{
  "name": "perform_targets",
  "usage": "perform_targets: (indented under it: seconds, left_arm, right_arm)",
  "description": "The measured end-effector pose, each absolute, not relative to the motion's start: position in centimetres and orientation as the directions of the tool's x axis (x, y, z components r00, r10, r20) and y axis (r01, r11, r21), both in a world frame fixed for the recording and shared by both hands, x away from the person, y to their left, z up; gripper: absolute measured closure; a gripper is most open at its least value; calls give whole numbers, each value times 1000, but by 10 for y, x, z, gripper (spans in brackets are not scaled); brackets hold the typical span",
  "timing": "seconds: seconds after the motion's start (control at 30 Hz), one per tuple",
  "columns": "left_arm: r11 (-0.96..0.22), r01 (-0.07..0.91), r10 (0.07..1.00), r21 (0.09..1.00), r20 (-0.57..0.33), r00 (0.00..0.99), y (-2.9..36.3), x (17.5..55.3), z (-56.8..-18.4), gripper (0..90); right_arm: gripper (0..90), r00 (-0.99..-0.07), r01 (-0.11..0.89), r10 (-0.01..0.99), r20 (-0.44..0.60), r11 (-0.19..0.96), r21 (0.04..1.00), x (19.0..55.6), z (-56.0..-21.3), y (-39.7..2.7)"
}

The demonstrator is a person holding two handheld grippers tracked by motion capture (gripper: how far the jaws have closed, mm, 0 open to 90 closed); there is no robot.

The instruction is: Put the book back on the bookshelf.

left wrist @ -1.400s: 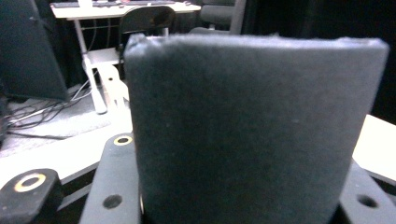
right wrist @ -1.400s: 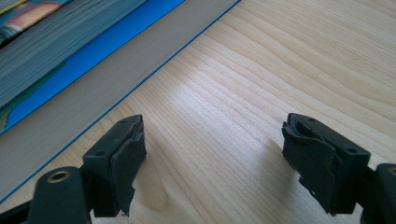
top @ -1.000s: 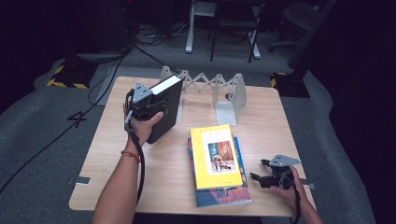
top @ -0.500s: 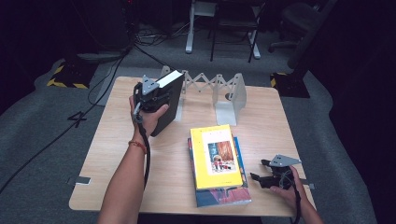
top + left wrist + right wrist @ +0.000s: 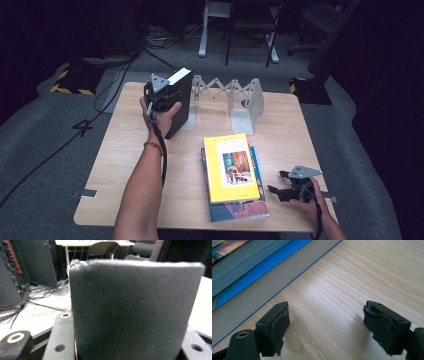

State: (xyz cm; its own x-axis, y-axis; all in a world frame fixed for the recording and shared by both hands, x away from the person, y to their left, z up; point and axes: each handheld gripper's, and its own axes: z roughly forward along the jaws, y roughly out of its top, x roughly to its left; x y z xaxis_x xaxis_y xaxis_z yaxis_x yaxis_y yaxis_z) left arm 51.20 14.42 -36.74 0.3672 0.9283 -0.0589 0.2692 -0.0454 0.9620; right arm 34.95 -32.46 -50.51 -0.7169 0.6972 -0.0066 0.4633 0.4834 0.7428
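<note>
Left gripper (image 5: 167, 97) clamped black book (image 5: 181, 102), upright at table's (image 5: 125, 165) far-left part, beside grey accordion bookstand (image 5: 235, 97). Book's cover matte, fuzzy-looking in left gripper view (image 5: 132, 310). Yellow glossy book (image 5: 231, 167) topped flat stack. Right gripper (image 5: 325, 327) spread, empty, over pale wood grain near stack's edge.

A black book (image 5: 132, 310) clamped in the left gripper (image 5: 162, 95) blocks the table beyond; the stacked books (image 5: 249, 262) are cut off by the frame's edge.
</note>
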Motion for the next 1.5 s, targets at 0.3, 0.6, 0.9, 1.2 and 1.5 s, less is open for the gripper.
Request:
perform_targets:
  seconds: [0.3,0.6,0.9,1.2,1.5]
  left_arm:
    - [-84,269,937,959,-15,348,130,522,-369,525]
    - [-91,276,953,957,4,303,127,528,-374,525]
    - [-77,266,955,961,-6,297,129,526,-378,522]
    - [-69,252,949,965,-14,315,136,517,-383,517]
    - [-93,251,946,963,7,323,143,502,-388,510]
  right_arm:
    - [209,-718,462,696,-7,484,743,349,-505,-325]
    - [208,-715,464,699,-8,482,743,348,-505,-325]
    - [208,-715,464,699,-8,483,743,348,-505,-325]
    - [208,-715,463,699,-9,483,743,347,-505,-325]
    - [208,-715,464,699,-7,482,743,348,-505,-325]
